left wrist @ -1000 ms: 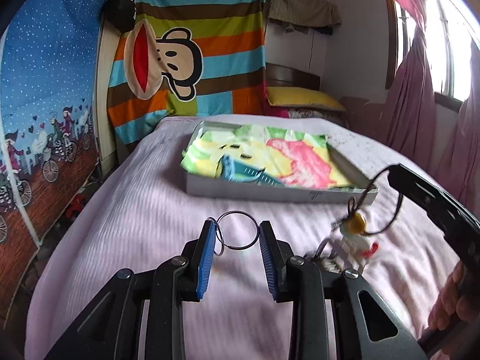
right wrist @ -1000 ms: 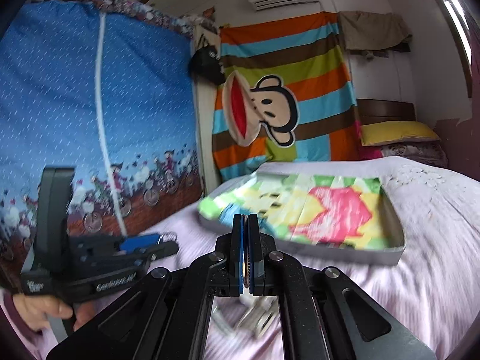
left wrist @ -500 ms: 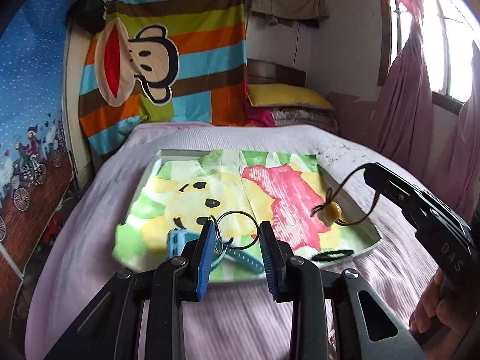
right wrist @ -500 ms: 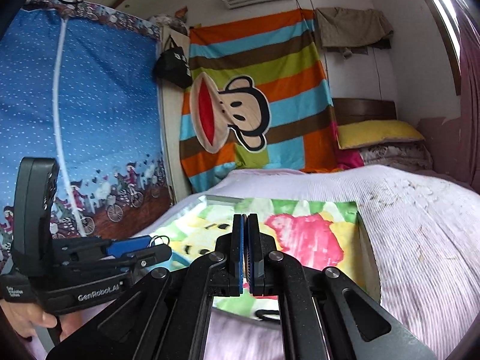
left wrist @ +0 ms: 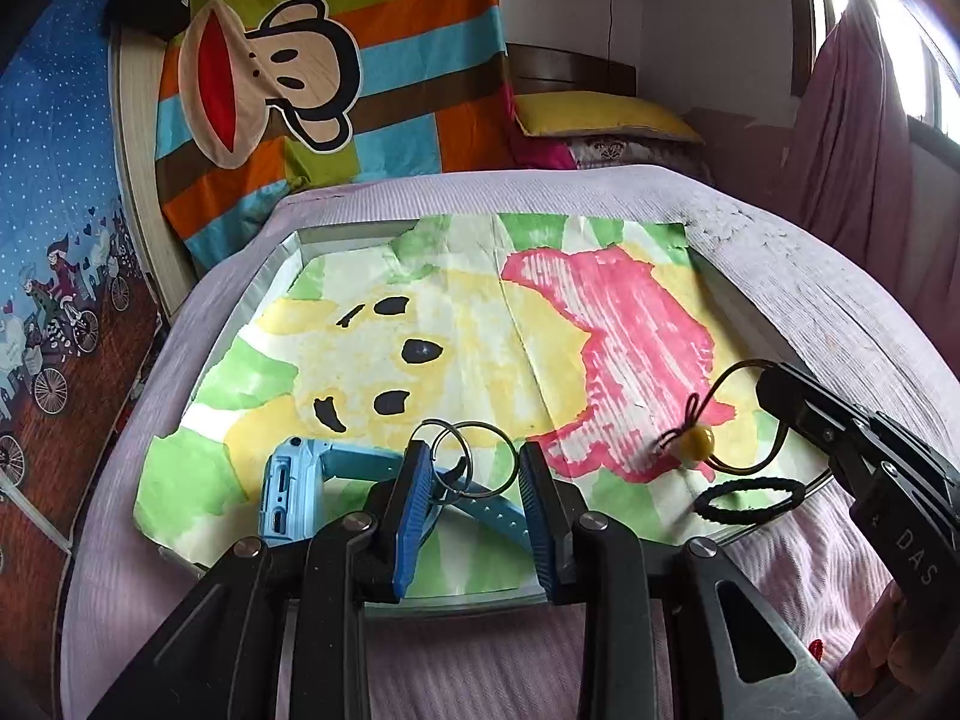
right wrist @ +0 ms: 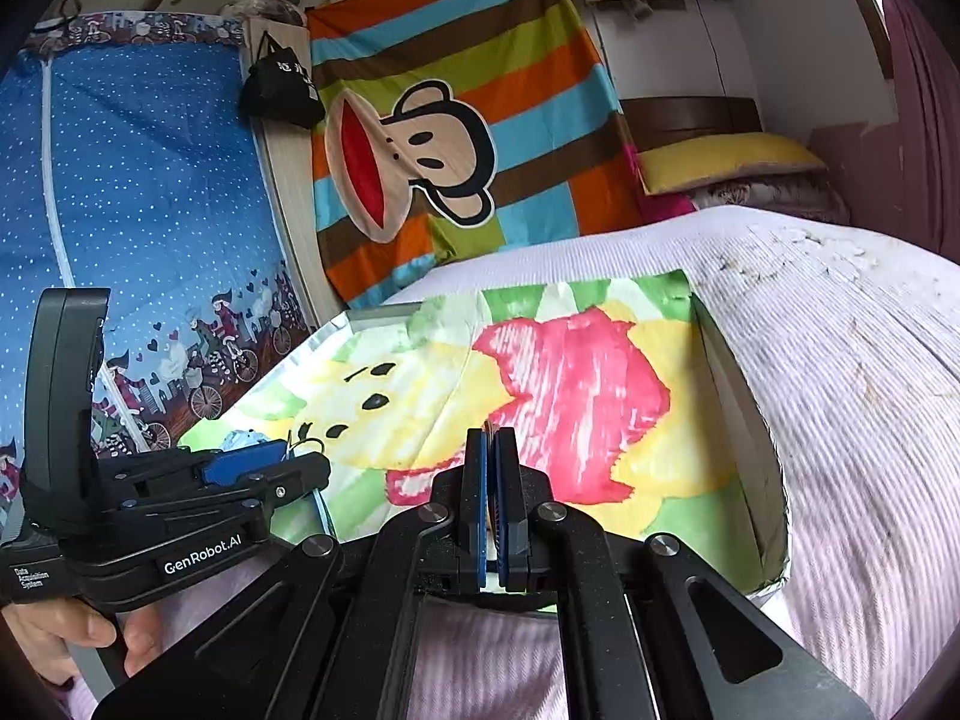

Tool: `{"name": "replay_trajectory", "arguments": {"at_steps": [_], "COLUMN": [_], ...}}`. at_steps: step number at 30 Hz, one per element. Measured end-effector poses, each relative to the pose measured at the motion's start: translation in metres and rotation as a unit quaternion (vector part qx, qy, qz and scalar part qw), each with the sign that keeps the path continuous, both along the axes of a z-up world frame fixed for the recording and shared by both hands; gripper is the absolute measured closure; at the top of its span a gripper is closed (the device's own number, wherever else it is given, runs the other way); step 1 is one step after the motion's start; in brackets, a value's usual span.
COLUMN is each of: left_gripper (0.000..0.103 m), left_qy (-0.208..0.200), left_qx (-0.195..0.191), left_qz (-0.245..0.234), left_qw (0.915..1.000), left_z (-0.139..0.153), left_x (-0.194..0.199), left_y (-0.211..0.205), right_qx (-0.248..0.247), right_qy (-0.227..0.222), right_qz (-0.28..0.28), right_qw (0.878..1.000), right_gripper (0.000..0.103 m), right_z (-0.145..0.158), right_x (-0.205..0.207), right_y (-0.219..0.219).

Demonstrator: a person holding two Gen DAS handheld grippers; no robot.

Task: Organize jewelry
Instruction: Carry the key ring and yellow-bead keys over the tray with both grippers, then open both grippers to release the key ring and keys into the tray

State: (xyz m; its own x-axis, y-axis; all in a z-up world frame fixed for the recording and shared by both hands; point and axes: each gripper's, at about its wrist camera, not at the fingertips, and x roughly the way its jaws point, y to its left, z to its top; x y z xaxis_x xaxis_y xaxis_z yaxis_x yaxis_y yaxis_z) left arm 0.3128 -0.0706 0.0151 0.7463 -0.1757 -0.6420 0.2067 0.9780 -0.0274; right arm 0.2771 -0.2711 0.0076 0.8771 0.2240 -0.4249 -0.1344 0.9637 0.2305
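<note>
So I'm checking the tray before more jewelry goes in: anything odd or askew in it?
Yes. The painted paper liner lies skewed and crumpled, its near-left corner spilling over the tray rim. A blue smartwatch lies on its side on the liner, hardly jewelry.

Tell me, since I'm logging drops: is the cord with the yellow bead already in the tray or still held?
Still held. The cord loops out of the shut right tool, its yellow bead dangling over the tray.

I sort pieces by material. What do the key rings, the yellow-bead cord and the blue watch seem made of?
Key rings: thin shiny grey wire, likely metal. Yellow-bead cord: dark, limp thin string with a glossy bead, plastic or wood, unclear. Blue watch: matte light-blue case and strap, probably plastic and silicone.
</note>
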Motion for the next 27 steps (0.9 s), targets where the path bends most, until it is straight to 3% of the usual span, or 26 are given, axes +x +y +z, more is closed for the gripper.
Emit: {"name": "replay_trajectory", "arguments": {"at_steps": [10,13,15,19,24,27], "left_gripper": [0.073,0.055,0.05,0.048,0.035,0.03], "left_qy": [0.008,0.0,-0.019,-0.042,-0.067,-0.08], "left_qx": [-0.017,-0.021,-0.027,-0.031,-0.049,-0.055], "left_qz": [0.015,0.02,0.026,0.042,0.059,0.064], "left_qw": [0.9997,0.9996,0.9991,0.9978,0.9947,0.9932], "left_z": [0.002,0.005,0.009,0.015,0.023,0.028], "left_x": [-0.001,-0.005,-0.013,-0.026,-0.048,-0.062], "left_y": [0.009,0.012,0.015,0.022,0.036,0.043], "right_qx": [0.0,-0.001,0.0,0.0,-0.001,0.001], "right_qy": [0.009,0.011,0.008,-0.001,-0.016,-0.038], "right_qz": [-0.013,-0.018,-0.022,-0.034,-0.04,-0.043], "right_qw": [1.0,1.0,1.0,0.999,0.999,0.998], "right_gripper": [0.1,0.097,0.092,0.069,0.065,0.049], "right_z": [-0.001,0.0,0.001,0.006,0.013,0.019], "right_x": [-0.003,-0.005,-0.009,-0.018,-0.035,-0.052], "right_y": [-0.003,-0.005,-0.007,-0.01,-0.012,-0.013]}}
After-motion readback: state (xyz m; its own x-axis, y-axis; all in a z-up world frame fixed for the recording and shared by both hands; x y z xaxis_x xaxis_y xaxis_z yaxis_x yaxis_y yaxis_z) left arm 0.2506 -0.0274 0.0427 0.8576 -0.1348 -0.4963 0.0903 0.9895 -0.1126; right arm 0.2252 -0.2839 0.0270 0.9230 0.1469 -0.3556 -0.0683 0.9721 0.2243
